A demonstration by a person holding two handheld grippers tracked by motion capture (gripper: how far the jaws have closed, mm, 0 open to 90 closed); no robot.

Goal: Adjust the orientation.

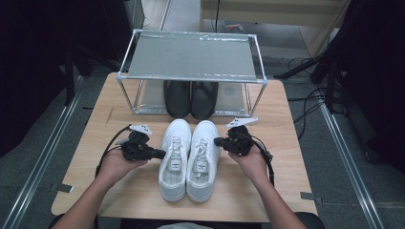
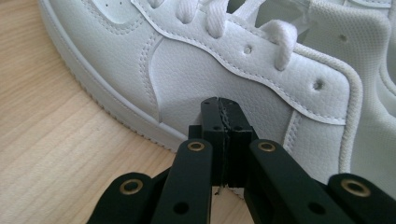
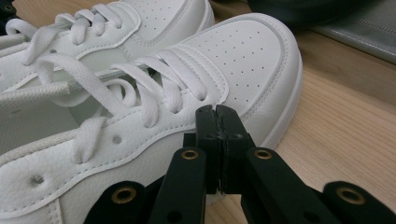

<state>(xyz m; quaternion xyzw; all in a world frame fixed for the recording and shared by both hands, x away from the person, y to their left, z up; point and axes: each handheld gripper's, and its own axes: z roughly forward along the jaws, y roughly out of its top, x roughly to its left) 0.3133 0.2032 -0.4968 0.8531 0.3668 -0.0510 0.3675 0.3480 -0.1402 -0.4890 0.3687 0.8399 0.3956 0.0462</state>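
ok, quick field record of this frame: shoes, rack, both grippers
white sneakers: pair, side by side on table, toes toward rack
black shoes: pair on rack's lower shelf
rack: metal, two tiers, top shelf bare
left gripper: shut, nothing held, at left sneaker's outer side
right gripper: shut, nothing held, at right sneaker's outer side

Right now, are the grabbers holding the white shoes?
No. Both the left gripper and right gripper are shut with nothing between the jaws, each pointing at the outer side of a white sneaker.
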